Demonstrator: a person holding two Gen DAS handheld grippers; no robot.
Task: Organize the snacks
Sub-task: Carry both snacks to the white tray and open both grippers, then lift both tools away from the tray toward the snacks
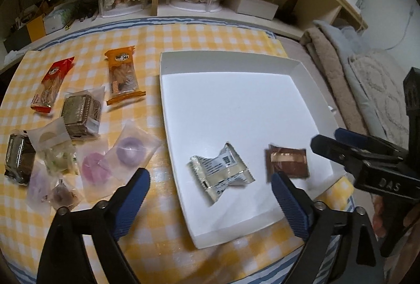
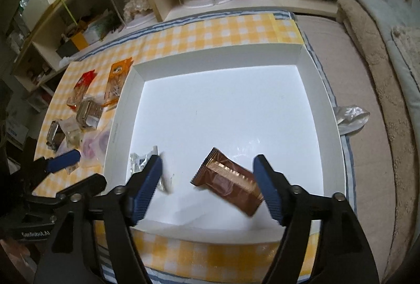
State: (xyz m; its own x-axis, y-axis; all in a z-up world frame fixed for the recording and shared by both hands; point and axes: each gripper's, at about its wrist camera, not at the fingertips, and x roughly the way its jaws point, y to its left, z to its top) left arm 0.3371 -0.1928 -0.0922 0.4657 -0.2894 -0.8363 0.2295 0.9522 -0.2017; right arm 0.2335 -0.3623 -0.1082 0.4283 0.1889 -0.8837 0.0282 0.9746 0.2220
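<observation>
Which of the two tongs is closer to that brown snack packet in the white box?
Right. The brown packet lies loose between the open right tongs. The left tongs, also open, hang beside it over the silver packet.

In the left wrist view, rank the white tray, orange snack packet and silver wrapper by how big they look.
1. white tray
2. orange snack packet
3. silver wrapper

The packet and wrapper look close in size; the wrapper lies nearer the camera, so that order is unsure.

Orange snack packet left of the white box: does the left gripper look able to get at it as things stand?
Probably yes. The orange snack packet lies alone on the checked cloth with nothing on top, and the left gripper is open and empty.
</observation>
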